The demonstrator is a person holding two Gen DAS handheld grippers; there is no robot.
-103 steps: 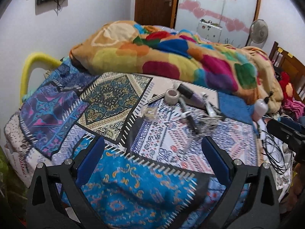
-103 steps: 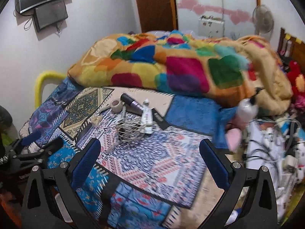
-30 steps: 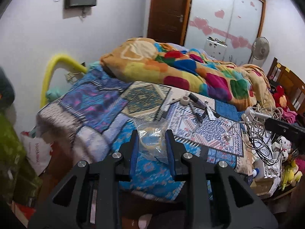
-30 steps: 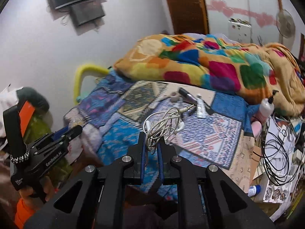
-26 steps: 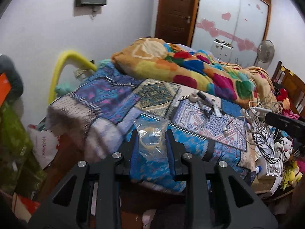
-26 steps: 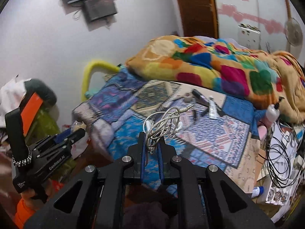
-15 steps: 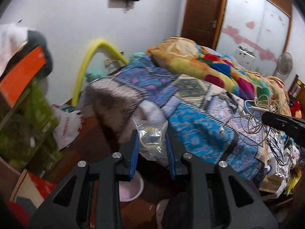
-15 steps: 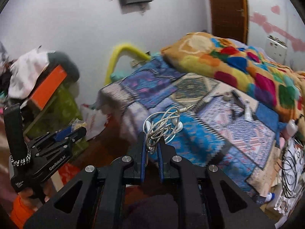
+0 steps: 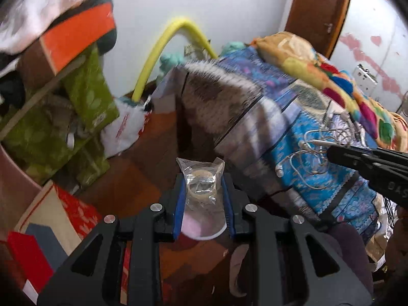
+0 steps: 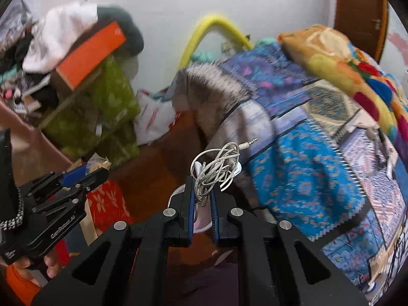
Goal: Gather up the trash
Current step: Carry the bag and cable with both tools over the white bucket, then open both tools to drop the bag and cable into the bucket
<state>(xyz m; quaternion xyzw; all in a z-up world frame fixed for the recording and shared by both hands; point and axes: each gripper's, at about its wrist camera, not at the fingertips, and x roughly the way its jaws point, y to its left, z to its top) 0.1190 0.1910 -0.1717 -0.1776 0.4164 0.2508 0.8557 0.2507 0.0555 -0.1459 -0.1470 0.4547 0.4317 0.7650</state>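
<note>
Left wrist view is blurring the bed [image 9: 301, 137]; my tongs are half-hiding one pink bowl [image 9: 201, 225].
My left gripper [image 9: 202, 191] is pinching one clear plastic bag [image 9: 201, 178]; my right gripper [image 10: 202, 199] is squeezing one tangled earphone cable [image 10: 216, 168].

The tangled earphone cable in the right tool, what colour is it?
The earphone cable is white to pale grey, clearest in the right wrist view.

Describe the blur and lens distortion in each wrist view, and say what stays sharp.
Left wrist view: the bedspread and green boxes smear with motion blur, while the left gripper and its clear plastic bag stay crisp; fisheye bends the door frame, corners go dark. Right wrist view: same smear across the background, yet the right gripper and tangled earphone cable are sharp.
</note>
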